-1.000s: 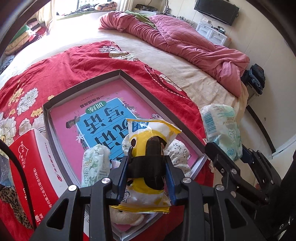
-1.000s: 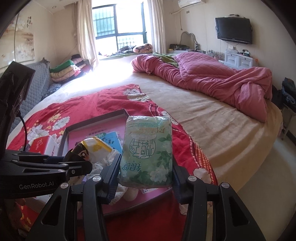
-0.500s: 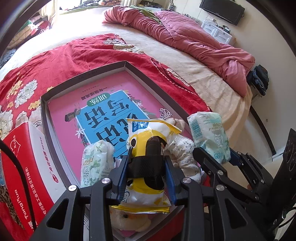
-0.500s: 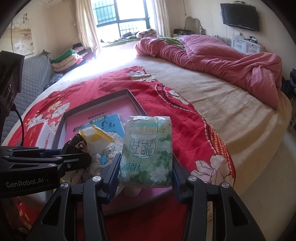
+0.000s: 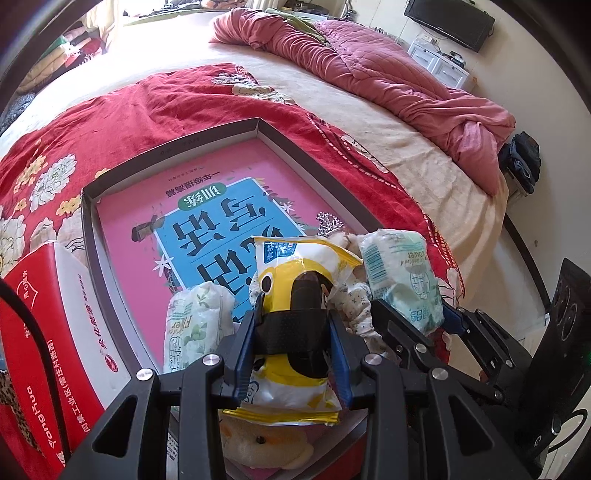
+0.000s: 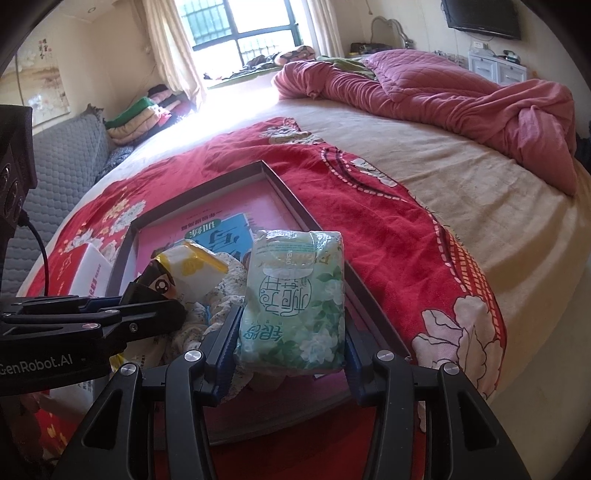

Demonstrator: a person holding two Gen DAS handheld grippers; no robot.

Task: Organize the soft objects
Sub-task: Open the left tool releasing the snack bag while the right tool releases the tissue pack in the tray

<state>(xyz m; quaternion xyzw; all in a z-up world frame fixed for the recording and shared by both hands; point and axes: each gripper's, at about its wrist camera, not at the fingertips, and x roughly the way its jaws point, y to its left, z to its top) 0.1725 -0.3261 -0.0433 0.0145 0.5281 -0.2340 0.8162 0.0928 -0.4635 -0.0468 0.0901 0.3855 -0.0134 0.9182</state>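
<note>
While right tongs [image 6: 291, 328] open, tissue pack [image 6: 295, 302] between

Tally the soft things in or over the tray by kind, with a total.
Green floral tissue packs: 2
Yellow snack bags: 1
Plush toys: 1
Patterned cloth bundles: 1
Total: 5

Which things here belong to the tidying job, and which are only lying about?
Job: yellow packet, green tissue pack, second tissue pack, plush toy, tray.
Lying about: red box, pink quilt, television.
</note>
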